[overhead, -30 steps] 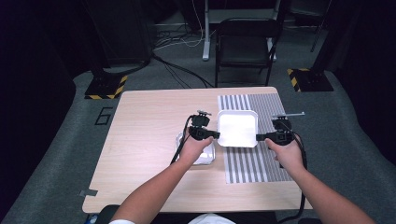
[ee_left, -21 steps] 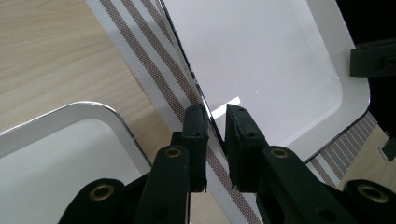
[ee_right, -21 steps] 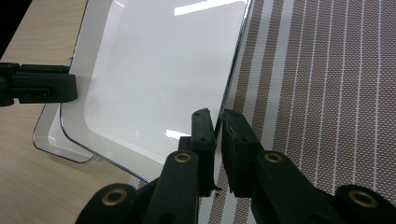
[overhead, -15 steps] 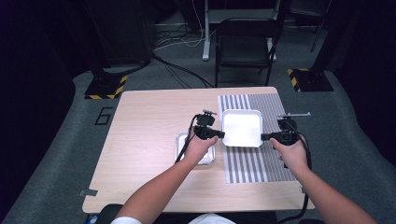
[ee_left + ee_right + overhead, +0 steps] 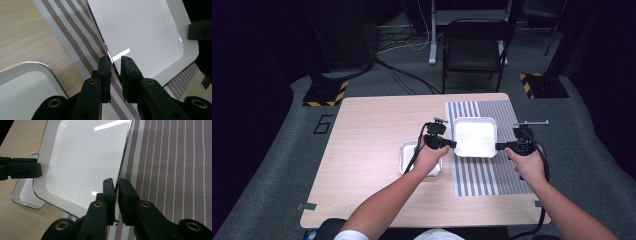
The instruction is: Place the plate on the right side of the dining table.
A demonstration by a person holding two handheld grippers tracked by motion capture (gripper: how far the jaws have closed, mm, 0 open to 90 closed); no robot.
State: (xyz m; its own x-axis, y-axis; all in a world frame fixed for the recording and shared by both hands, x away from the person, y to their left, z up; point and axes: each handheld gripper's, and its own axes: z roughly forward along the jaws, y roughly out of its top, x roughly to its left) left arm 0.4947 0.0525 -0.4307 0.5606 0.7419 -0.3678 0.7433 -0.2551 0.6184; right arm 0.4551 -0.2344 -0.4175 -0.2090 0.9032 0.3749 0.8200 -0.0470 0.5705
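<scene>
Small tray [image 5: 420,159]: white, square, on the bare wood left of the mat, partly under the person's left hand [image 5: 428,159].
Left gripper [image 5: 454,144]: jaws nearly closed, pinching the left rim of the large tray; in the left gripper view [image 5: 115,65] the thin rim sits between them.
Large tray [image 5: 475,137]: white, square, held by both opposite rims over the striped mat [image 5: 484,172]; the gripper views suggest it is lifted clear of the mat, tilted slightly.
Right gripper [image 5: 499,146]: jaws almost together on the right rim, seen in the right gripper view [image 5: 116,187].
Step in hand: by my reading, a two-handed carry of the large tray, grips already set.
Next move: likely calls for both hands to travel together and level, so that the rim does not slip out of either pinch.
Tabletop [image 5: 372,135]: pale wood; the striped mat covers its right part.
Room: dark, grey carpet, a black folding chair [image 5: 476,47] beyond the tabletop, cables on the floor.
</scene>
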